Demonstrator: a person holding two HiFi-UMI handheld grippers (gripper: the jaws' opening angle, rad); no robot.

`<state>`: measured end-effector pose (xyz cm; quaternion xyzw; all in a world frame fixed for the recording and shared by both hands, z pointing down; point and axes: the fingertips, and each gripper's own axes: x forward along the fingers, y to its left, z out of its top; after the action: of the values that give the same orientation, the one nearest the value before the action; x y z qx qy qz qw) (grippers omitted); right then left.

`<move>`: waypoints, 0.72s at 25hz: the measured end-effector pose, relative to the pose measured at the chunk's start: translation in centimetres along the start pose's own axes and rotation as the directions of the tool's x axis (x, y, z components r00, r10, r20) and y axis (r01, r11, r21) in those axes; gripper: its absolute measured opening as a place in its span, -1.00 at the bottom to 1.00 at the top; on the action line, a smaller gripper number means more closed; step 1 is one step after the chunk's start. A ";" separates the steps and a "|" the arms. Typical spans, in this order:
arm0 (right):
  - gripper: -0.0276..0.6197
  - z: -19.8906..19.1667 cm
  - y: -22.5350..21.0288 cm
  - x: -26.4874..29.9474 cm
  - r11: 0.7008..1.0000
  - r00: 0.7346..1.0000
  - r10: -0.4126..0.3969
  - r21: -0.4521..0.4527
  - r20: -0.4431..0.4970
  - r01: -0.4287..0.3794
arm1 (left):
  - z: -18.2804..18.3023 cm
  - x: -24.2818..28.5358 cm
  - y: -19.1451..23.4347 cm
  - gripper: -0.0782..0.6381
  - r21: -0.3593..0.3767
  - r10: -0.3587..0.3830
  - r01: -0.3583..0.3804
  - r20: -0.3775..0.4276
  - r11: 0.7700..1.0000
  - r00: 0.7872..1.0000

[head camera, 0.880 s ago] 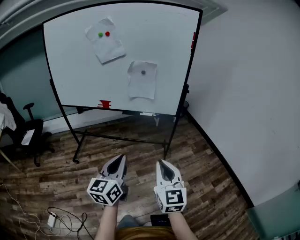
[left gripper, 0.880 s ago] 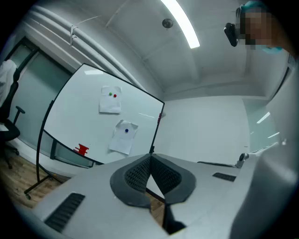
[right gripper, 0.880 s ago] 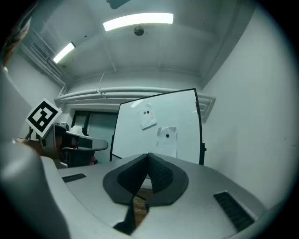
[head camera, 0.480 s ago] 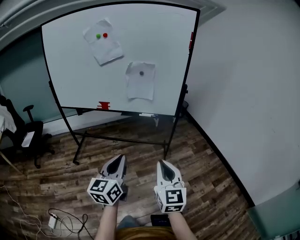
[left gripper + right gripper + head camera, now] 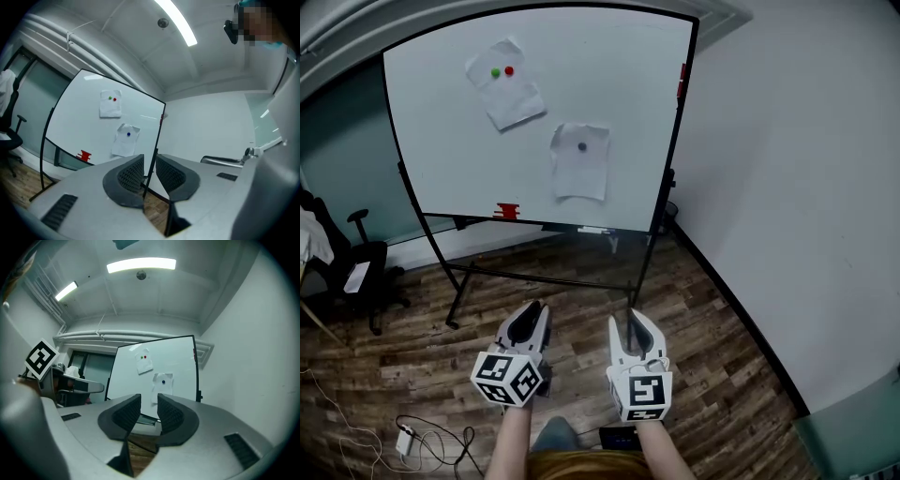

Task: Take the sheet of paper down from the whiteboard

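Two grippers sit low in the head view, and nothing of the task is done yet: both sheets hang on the board, well apart from either tool. The left gripper (image 5: 532, 319) has its jaws a narrow gap apart, with nothing between them but the board's stand showing far beyond. The right gripper (image 5: 630, 326) stands wider, its jaws apart and empty too. Each is smooth grey moulded plastic with dark ribbed pads (image 5: 126, 414) and a black-and-white marker cube (image 5: 508, 378) at its back.

Beneath them runs the floor (image 5: 712, 319), wood-look planks in mixed browns. Thin cables (image 5: 422, 436) coil at the lower left, and a black office chair (image 5: 361, 267) stands at the left edge.

Further off is the whiteboard (image 5: 441, 150), a glossy white panel in a thin black frame on a tubular black stand. A small red item (image 5: 506, 210) sits on its bottom ledge. Toward its upper left hangs the upper sheet (image 5: 511, 98), creased and tilted, pinned by a green magnet (image 5: 495, 71) and a red magnet (image 5: 508, 70) side by side. Lower and to the right hangs the lower sheet (image 5: 581, 178), also crumpled, held by a single dark magnet (image 5: 581, 146).

Which of the two sheets the task means I cannot tell. By my reading everything is left to do: closing the distance, freeing a magnet, and pinching thin, limp paper that will likely flex and slip.
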<state>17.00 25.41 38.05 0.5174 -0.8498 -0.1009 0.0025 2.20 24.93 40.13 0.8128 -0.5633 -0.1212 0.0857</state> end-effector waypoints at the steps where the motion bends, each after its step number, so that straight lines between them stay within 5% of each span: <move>1: -0.57 0.0 -0.1 0.4 1.000 1.000 0.002 0.004 0.001 -0.002 | 0.2 0.1 0.3 -0.55 0.004 0.006 -0.006 0.002 1.000 1.000; 10: -0.52 -1.9 -1.9 7.0 1.000 1.000 0.018 0.015 -0.002 -0.018 | 0.4 5.1 5.1 -0.48 0.018 0.070 -0.071 0.034 0.997 0.997; 18: -0.53 -4.8 -4.7 21.9 1.000 1.000 0.018 -0.002 -0.006 -0.018 | 1.3 17.5 14.2 -0.48 0.035 0.075 -0.078 0.077 0.996 0.994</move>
<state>11.49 3.25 39.71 0.5100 -0.8543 -0.1003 0.0066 -4.99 3.58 41.00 0.7870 -0.5991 -0.1375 0.0534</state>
